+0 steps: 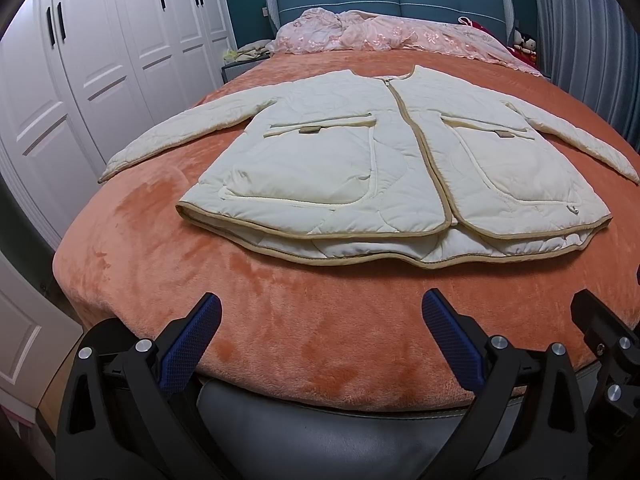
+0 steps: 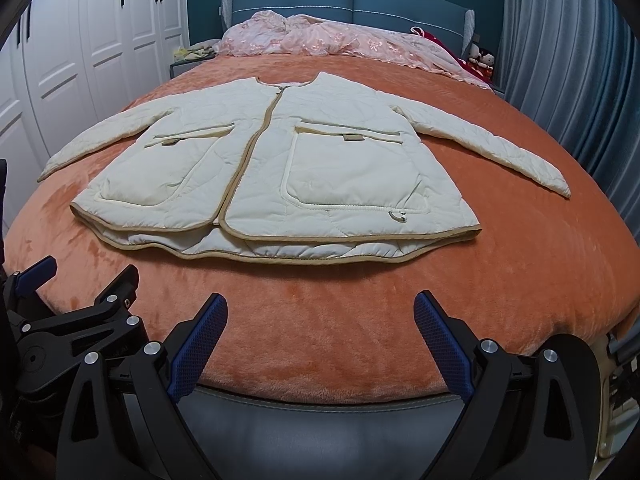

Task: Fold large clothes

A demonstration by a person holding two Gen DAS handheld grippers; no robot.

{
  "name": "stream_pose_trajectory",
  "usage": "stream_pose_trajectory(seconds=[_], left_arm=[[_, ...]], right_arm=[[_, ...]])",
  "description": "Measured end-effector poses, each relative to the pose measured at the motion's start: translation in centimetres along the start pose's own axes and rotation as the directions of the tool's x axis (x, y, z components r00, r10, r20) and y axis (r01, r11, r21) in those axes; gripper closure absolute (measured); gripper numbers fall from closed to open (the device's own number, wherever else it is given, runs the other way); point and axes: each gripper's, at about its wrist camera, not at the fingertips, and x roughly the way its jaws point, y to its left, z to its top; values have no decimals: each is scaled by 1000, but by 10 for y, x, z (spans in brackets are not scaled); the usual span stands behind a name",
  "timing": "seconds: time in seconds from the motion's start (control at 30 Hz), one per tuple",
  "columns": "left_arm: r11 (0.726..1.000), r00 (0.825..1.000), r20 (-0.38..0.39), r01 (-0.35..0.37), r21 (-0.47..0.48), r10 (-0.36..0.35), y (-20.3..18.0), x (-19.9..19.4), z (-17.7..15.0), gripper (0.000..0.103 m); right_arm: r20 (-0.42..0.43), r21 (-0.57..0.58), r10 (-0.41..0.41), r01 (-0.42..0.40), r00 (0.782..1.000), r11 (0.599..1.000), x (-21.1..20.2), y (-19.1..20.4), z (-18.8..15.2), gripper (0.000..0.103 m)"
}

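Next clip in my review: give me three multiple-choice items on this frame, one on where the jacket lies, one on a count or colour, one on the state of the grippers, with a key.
1. Where does the jacket lie?
A. Spread flat on the orange blanket
B. Hung on the wardrobe
C. On the floor

2. How many patch pockets show on the jacket's front?
A. One
B. Two
C. Four

3. What state are the left gripper and right gripper in?
A. Both shut on a sleeve
B. One open, one shut
C. Both open, short of the jacket

Key:
1 A, the jacket lies front up with sleeves out on the blanket.
2 B, one pocket sits on each side of the zip.
3 C, each gripper's blue pads stand wide apart with bare blanket between them and the hem.
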Motion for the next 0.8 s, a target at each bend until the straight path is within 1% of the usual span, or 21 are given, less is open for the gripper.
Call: stream_pose_trajectory(seconds=[0.23, 0.4, 0.5, 0.57, 0.63, 0.73, 0.8], left_arm=[[1000, 1000, -24, 8, -16, -8, 1, 5, -2, 5], [998, 998, -55, 19, -60, -22, 9, 10, 1, 5], [995, 998, -54, 19, -95, -24, 17, 13, 8, 5], [997, 998, -55, -8, -83, 4, 19, 18, 16, 5], [997, 998, -58, -18, -72, 14, 21, 25, 27, 5], [995, 998, -60, -32, -95, 27, 28, 36, 47, 5], [993, 998, -64, -25, -115, 17, 32, 45, 64, 5]], right_arm=[[-13, 1, 3, -3, 1000, 1000, 4, -2, -3, 11], [-29, 48, 11, -10, 1000, 999, 13, -23, 2, 11], [-36, 102, 11, -7, 999, 995, 23, -50, 12, 11], [-40, 128, -11, 16, 999, 992, 32, -71, 22, 11], [-52, 161, -40, 48, 998, 986, 45, -98, 33, 11], [-50, 237, -82, 91, 995, 967, 62, -145, 56, 11], [-43, 291, -109, 117, 993, 949, 73, -177, 76, 11]])
